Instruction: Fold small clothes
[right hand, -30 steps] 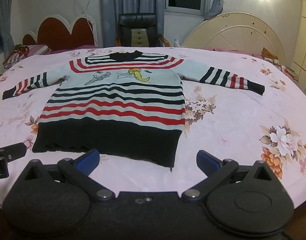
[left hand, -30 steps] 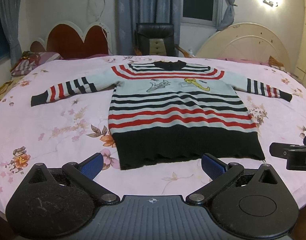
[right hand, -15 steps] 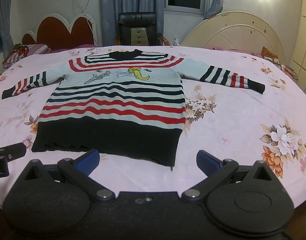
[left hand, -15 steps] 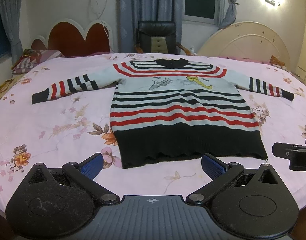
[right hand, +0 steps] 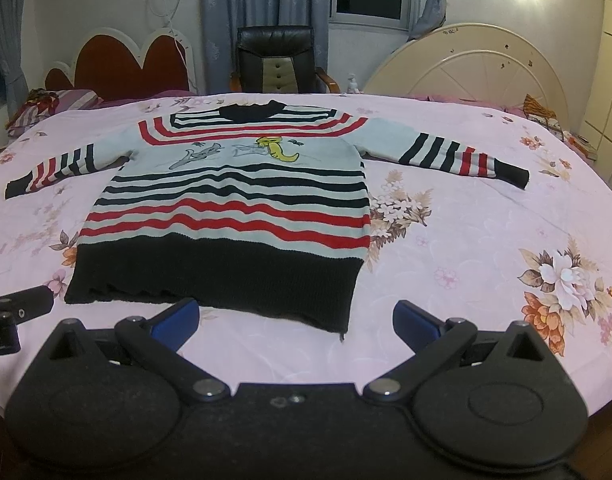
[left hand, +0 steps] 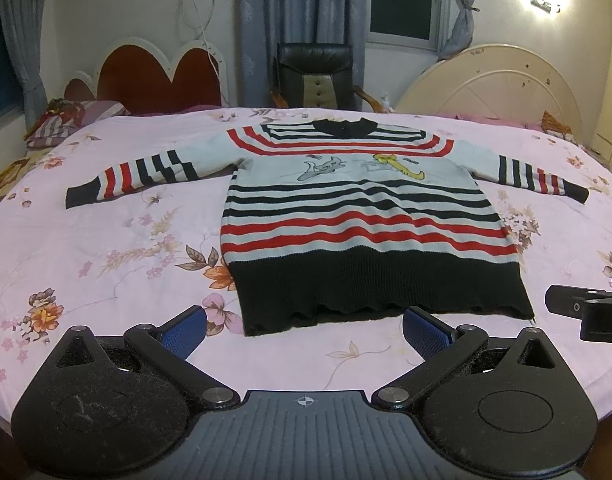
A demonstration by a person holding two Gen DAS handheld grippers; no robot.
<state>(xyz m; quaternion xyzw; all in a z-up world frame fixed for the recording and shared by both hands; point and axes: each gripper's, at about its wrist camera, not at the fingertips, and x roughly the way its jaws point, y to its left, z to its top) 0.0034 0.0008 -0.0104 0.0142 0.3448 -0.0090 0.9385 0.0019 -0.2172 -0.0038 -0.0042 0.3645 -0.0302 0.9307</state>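
Both grippers [left hand: 304,330] [right hand: 296,320] agape near sweater [left hand: 357,216]

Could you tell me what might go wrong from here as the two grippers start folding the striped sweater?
1. The striped knit sweater lies flat on the loose pink floral bedsheet; a low pinch at the black ribbed hem could catch the sheet too.
2. Both the left gripper and the right gripper are open near the hem, close together, so they could collide.
3. The long striped sleeves are spread wide and may drag crooked.
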